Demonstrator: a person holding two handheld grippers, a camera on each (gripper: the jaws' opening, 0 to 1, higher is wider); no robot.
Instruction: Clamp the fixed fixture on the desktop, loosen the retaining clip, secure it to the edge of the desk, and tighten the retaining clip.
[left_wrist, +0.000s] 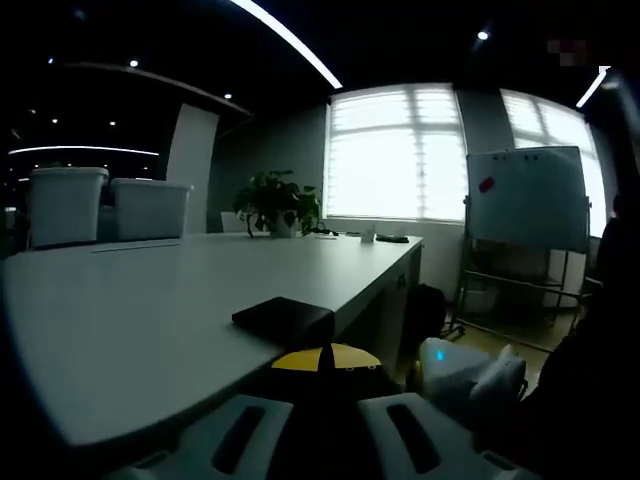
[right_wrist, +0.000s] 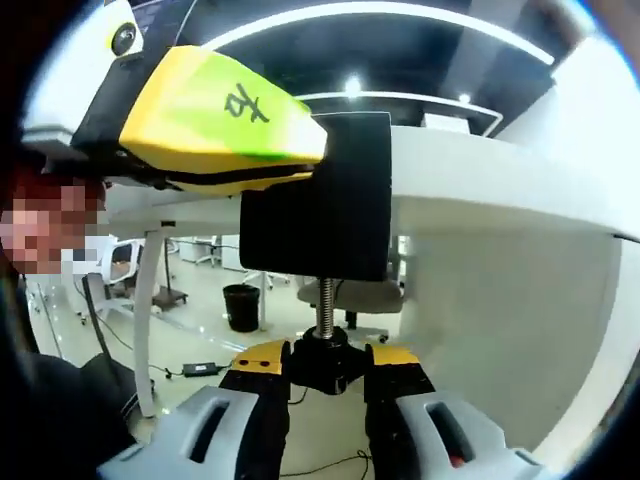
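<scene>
Left gripper view: black fixture (left_wrist: 284, 318) sits clamped over the near edge of the grey desk (left_wrist: 150, 320), top plate flat on the surface. Left gripper (left_wrist: 325, 425) is just below it, yellow tips against the fixture; can't tell if the jaws are closed on it. Two white bins (left_wrist: 100, 205) at the far left edge, a potted plant (left_wrist: 277, 203) at the far edge, a whiteboard (left_wrist: 527, 197) beyond the right edge.

Right gripper view, looking from under the desk edge: right gripper (right_wrist: 326, 368) has its jaws pressed on the black knob (right_wrist: 327, 365) of the threaded screw (right_wrist: 326, 311) below the fixture
</scene>
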